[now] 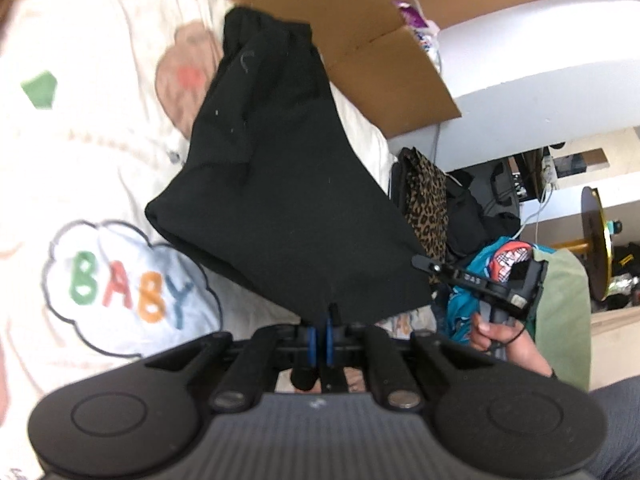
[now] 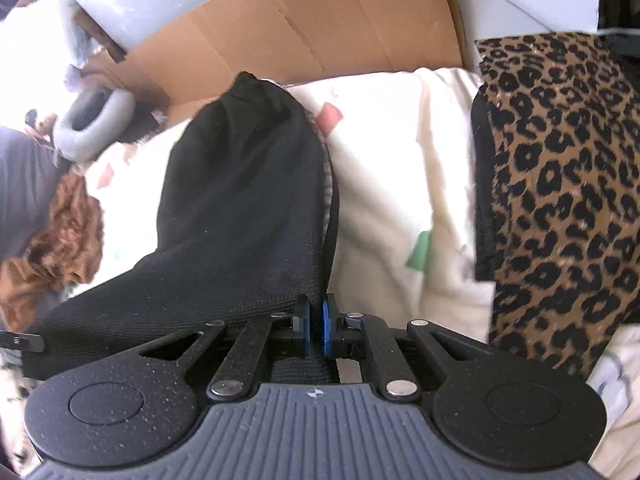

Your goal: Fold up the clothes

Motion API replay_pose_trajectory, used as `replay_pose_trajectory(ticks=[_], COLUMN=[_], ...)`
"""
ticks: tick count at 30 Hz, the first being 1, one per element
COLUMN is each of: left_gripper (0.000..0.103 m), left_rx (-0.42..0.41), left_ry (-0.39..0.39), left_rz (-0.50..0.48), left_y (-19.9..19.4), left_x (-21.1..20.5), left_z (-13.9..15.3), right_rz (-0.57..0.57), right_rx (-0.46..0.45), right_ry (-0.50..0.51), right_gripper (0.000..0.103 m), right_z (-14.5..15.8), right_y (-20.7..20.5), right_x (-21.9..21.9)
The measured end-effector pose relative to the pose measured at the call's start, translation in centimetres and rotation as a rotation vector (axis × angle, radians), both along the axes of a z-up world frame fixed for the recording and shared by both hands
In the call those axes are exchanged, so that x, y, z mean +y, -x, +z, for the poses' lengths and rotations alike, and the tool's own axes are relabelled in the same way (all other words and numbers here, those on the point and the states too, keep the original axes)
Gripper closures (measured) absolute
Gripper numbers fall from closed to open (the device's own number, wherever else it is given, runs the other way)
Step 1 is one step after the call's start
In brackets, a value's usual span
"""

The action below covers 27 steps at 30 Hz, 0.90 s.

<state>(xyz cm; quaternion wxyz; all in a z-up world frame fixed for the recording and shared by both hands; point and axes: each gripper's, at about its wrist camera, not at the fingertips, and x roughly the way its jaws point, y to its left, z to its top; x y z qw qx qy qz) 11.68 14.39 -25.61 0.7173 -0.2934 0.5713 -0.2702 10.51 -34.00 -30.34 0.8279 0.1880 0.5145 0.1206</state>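
Observation:
A black garment [image 1: 276, 184] hangs stretched above a cream blanket [image 1: 80, 160] printed with "BABY". My left gripper [image 1: 320, 330] is shut on the garment's near edge. My right gripper [image 2: 316, 326] is shut on another edge of the same black garment [image 2: 240, 208], which drapes away toward the far end. In the left wrist view the right gripper [image 1: 424, 262] shows at the garment's right corner, held by a hand [image 1: 508, 344].
A cardboard box [image 1: 360, 20] stands behind the blanket. A leopard-print garment [image 2: 560, 200] lies to the right, with a pile of dark and teal clothes [image 1: 472, 264]. A grey slipper [image 2: 90, 124] and brown fabric [image 2: 60, 232] lie at left.

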Motion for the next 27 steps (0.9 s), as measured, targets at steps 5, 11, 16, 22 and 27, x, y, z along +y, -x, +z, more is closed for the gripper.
replay_pose_trajectory(ticks=[5, 11, 16, 22, 27], left_gripper=[0.098, 0.098, 0.098, 0.098, 0.098], left_rx=[-0.026, 0.014, 0.091, 0.184, 0.235], left_ry=[-0.025, -0.039, -0.039, -0.032, -0.044], left_rz=[0.042, 0.092, 0.110, 0.151, 0.169], left_y=[0.5, 2.2, 3.9, 5.9, 6.6], left_x=[2.4, 4.2, 3.7, 3.6, 3.5], left_z=[1.9, -0.1, -5.4, -11.9, -15.3], right_rz=[0.007, 0.014, 0.041, 0.051, 0.087], right_rx=[0.039, 0.083, 0.131, 0.191, 0.214], right_ry=[-0.078, -0.131, -0.080, -0.026, 0.010], right_gripper=[0.099, 0.099, 0.100, 0.100, 0.099], right_z=[0.0, -0.4, -2.6, -6.3, -9.2], right_y=[1.1, 2.2, 2.7, 2.6, 2.5], right_x=[1.4, 2.6, 2.7, 2.7, 3.5])
